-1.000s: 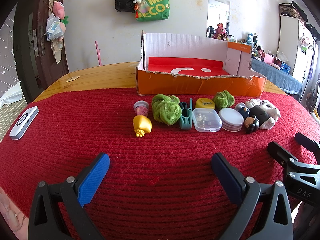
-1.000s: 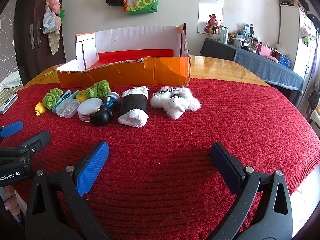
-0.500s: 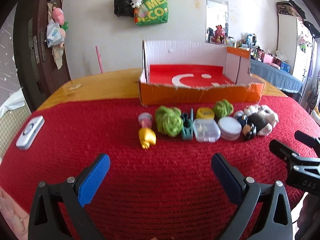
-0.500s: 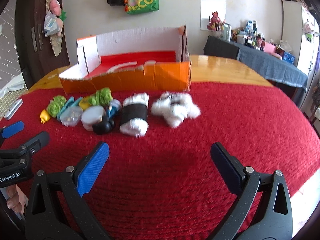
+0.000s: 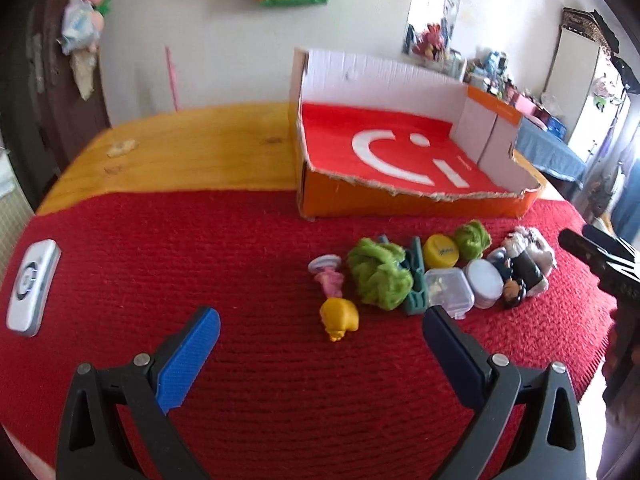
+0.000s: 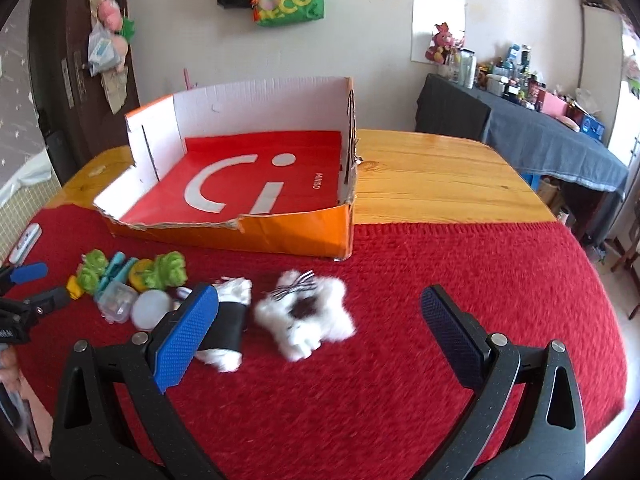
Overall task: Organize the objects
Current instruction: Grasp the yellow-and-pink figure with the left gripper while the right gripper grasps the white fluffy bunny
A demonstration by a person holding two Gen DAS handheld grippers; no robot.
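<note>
Wide bare red mat [image 6: 460, 280] right of the toys, running out to the surface [image 6: 432, 176] edge. Orange box [image 6: 256, 192] behind, torn front wall low, floor bare. Toys [image 5: 424, 276] in a tight row just before the box. Left claw [image 5: 320, 332] spread wide, gripping nothing, above the mat. Right claw [image 6: 318, 312] likewise spread, empty, over the white plush [image 6: 308, 320].
</note>
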